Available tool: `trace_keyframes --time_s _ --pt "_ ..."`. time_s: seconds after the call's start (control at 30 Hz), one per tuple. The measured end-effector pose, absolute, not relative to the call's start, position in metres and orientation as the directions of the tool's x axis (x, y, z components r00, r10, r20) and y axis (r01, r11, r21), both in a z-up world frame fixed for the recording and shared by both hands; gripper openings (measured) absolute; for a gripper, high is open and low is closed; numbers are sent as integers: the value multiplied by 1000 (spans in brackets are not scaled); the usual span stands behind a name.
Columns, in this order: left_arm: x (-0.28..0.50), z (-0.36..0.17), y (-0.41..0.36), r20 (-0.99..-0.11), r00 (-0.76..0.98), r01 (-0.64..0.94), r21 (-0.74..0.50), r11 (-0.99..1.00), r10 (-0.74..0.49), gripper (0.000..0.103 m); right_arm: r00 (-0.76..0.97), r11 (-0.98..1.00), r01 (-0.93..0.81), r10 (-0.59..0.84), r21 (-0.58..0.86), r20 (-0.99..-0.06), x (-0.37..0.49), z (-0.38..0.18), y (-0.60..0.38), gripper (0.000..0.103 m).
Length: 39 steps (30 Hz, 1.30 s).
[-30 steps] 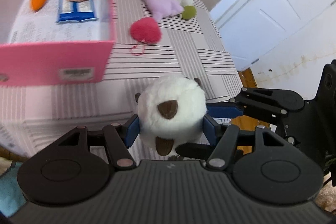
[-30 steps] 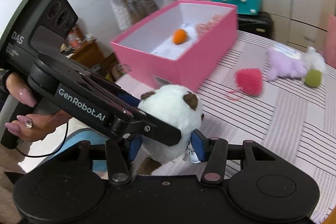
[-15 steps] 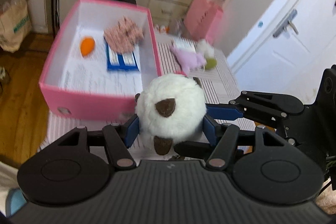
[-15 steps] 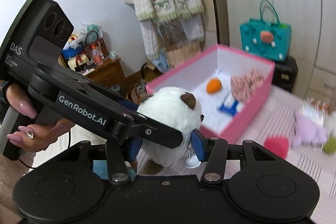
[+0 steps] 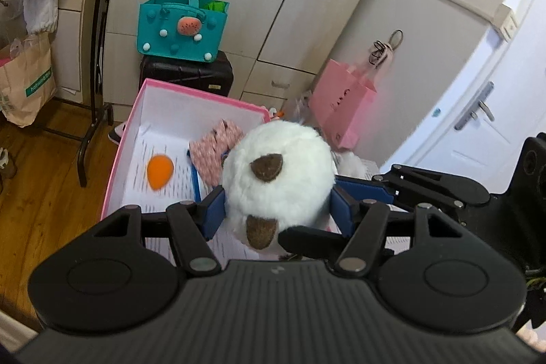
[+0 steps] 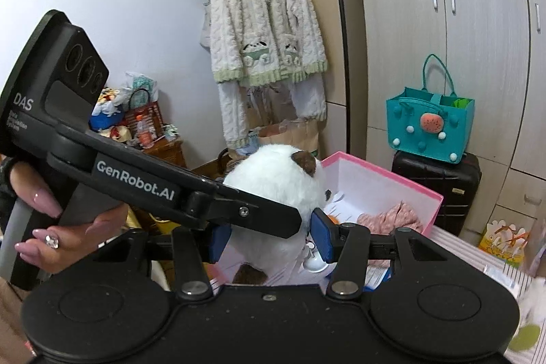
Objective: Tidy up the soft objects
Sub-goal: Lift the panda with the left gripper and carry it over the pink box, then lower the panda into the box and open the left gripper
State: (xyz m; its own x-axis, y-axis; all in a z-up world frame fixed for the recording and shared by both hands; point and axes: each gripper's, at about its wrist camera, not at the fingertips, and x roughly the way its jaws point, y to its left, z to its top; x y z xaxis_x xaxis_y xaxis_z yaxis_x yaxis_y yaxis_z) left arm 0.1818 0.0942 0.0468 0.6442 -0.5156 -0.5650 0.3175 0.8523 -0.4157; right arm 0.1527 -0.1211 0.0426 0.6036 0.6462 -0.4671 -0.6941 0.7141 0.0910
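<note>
A round white plush toy (image 5: 278, 179) with brown ears is clamped by both grippers at once. My left gripper (image 5: 277, 214) is shut on its sides, and my right gripper (image 6: 269, 236) is shut on the same plush toy (image 6: 276, 183) from the other direction. The toy hangs in the air over the near part of the open pink box (image 5: 136, 111). The box holds an orange soft ball (image 5: 159, 170) and a pink knitted cloth (image 5: 215, 149). In the right wrist view the pink box (image 6: 385, 174) shows the cloth (image 6: 396, 217).
A teal felt bag (image 5: 181, 23) sits on a black suitcase (image 5: 186, 74) behind the box. A pink paper bag (image 5: 341, 111) stands by the cupboards. A clothes rack with a white cardigan (image 6: 266, 33) stands at the left. The striped table (image 6: 477, 261) lies to the right.
Both grippers have lifted the plush toy from table height and carried it toward and over the pink box. The table's other toys have dropped out of the left view.
</note>
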Motion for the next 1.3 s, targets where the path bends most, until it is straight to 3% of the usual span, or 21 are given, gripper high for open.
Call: trace_keyframes --time_s 0.4,0.67,0.9,1.1,1.3 --pt "302 -4 94 -625 596 212 -484 849 -505 63 599 748 -651 610 129 -519 265 8 -114 56" --pt "341 -37 95 -674 550 137 -510 849 -494 63 562 754 -639 592 152 -577 309 -19 -108 56" --pt "353 -55 89 -728 527 108 -454 885 -438 63 518 742 -655 581 147 -627 331 -35 -100 56" --pt "367 -63 82 -760 554 89 -353 931 -341 63 517 720 -693 531 37 -671 344 -43 -78 56" --pt "365 -59 79 -758 568 102 -323 941 -322 64 515 709 -705 524 12 -678 348 -43 -83 62"
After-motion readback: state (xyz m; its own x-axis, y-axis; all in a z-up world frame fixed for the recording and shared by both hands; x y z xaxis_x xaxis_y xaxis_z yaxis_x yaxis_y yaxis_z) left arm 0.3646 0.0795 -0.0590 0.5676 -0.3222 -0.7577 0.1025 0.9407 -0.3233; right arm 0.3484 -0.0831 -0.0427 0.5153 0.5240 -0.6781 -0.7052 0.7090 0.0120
